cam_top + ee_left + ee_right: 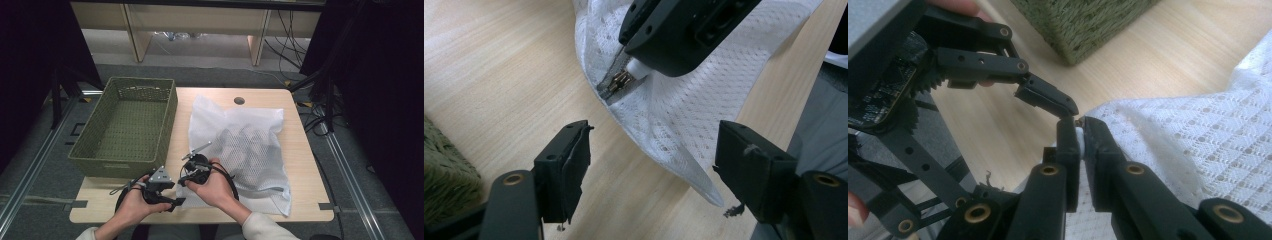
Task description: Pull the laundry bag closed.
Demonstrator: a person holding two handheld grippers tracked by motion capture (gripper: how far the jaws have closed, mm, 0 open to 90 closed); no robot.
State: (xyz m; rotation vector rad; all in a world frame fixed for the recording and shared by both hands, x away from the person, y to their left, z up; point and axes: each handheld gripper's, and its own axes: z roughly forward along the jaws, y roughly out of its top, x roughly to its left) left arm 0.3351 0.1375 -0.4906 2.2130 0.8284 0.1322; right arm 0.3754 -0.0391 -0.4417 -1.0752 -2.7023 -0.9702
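The right hand-held gripper point(1080, 131) is clenched on the small white zipper pull point(638, 68) at the near left corner of a white mesh laundry bag point(240, 150); in the left gripper view the metal slider sits just below the pinching jaw tips. The left hand-held gripper point(651, 155) is released, its jaws standing wide apart with the bag's pointed corner between them, the pads not touching the mesh. In the high view both hands meet at the desk's point(305, 165) near edge, the left one just beside the right. The bag lies flat on the desk with dark items inside. A green woven basket point(100, 125) stands to its left, overhanging the desk's edge.
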